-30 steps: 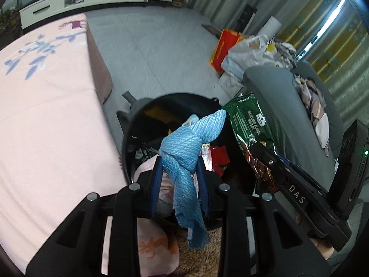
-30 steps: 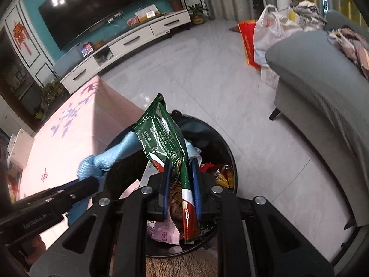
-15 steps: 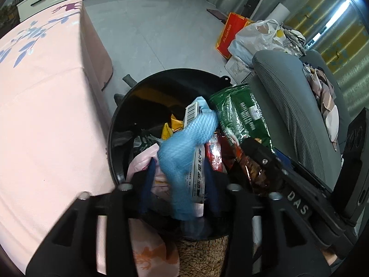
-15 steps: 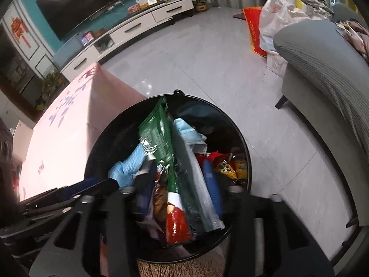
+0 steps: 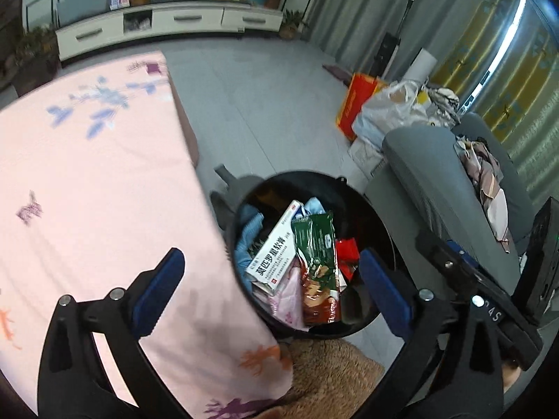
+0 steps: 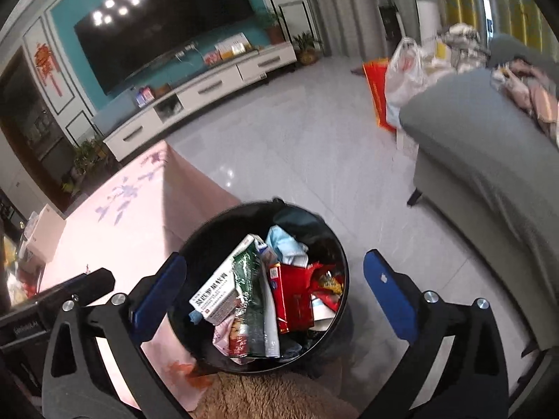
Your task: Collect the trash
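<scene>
Both of my tools hang above the black bin [image 5: 380, 234], and each is spread wide with nothing between its blue pads: the left hand-held gripper [image 5: 272, 291] and the right hand-held gripper [image 6: 276, 295] frame the bin's mouth from above. To my eye the drop is done, so the step in hand is to lift clear. I want to rise straight up and keep the fingers apart, so no pad catches a wrapper and drags it back out over the rim.

Inside, the green snack packet [image 5: 316, 262] lies on top of the heap, its long axis running from the far side of the bin toward me, printed green end away and reddish-brown end nearest. Just beside it on the left lies a white medicine box [image 5: 274, 256], tilted along nearly the same line. The bin stands on the floor against the edge of the pink-clothed surface [image 5: 87, 192].
</scene>
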A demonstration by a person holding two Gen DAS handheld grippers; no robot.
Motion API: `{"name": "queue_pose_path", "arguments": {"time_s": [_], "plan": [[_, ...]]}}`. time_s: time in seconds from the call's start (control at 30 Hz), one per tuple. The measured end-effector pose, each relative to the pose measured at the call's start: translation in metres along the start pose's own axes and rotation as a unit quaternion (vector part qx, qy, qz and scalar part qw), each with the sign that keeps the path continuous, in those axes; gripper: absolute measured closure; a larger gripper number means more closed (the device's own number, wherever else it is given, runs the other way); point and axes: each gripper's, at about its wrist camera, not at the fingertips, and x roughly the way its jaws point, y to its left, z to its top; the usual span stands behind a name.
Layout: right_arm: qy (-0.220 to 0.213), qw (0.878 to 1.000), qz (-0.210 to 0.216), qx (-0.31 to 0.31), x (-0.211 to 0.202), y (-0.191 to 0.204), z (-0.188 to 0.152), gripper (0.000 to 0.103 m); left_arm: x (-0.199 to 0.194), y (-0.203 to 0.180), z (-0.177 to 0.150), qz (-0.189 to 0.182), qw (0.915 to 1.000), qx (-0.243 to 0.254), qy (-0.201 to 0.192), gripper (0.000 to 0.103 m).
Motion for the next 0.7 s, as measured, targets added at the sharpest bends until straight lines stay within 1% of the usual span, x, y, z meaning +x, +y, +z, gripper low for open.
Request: {"name": "queue_pose_path", "arguments": {"time_s": [0.13, 0.3, 0.53, 0.7], "plan": [[-0.019, 1.0, -0.002, -0.022, -0.016, 0.009, 0.001, 0.004, -0.028, 0.004, -0.003, 0.017, 0.9996, 0.011, -0.019, 0.003], [-0.021, 0.999, -0.006, -0.045, -0.024, 0.02, -0.003, 0.004, -0.05, 0.012, -0.008, 0.026, 0.9991, 0.013, -0.031, 0.003], [-0.018, 0.998, -0.015, -0.059, -0.025, 0.029, -0.006, 0.004, -0.06, 0.013, -0.013, 0.034, 0.9985, 0.024, -0.036, 0.003], [-0.019, 0.998, -0.015, -0.064, -0.026, 0.032, -0.007, 0.004, -0.059, 0.015, -0.017, 0.033, 0.9989, 0.023, -0.025, 0.003]]}}
